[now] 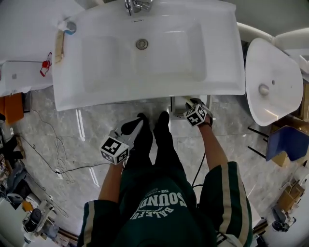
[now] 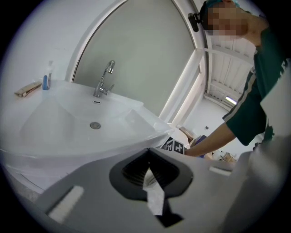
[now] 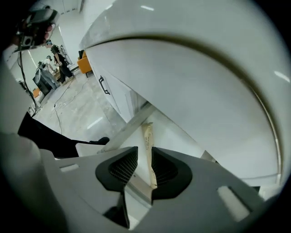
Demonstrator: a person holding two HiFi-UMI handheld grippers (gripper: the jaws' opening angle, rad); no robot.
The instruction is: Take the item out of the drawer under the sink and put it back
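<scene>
A pale beige stick-like item point(image 3: 146, 136) lies on the white floor of the open drawer point(image 3: 179, 139) under the sink point(image 3: 191, 82). My right gripper point(image 3: 144, 157) hangs just above it, pointing steeply down, jaws apart; the item shows in the gap and the pads do not press on it. From the head view this gripper point(image 1: 190, 104) sits at the sink's point(image 1: 222, 72) front edge, over the drawer point(image 1: 177, 110). My left gripper point(image 1: 135, 126) is held lower left of it, near the person's legs. In its own view the left gripper point(image 2: 148, 157) has its tips together with nothing between them.
A faucet point(image 1: 137, 6) stands at the sink's back. A blue-capped bottle point(image 1: 70, 26) and a wooden piece point(image 1: 59, 46) lie on its left corner. A second white basin point(image 1: 270, 82) stands to the right. Cables point(image 1: 58, 154) trail over the marble floor at left.
</scene>
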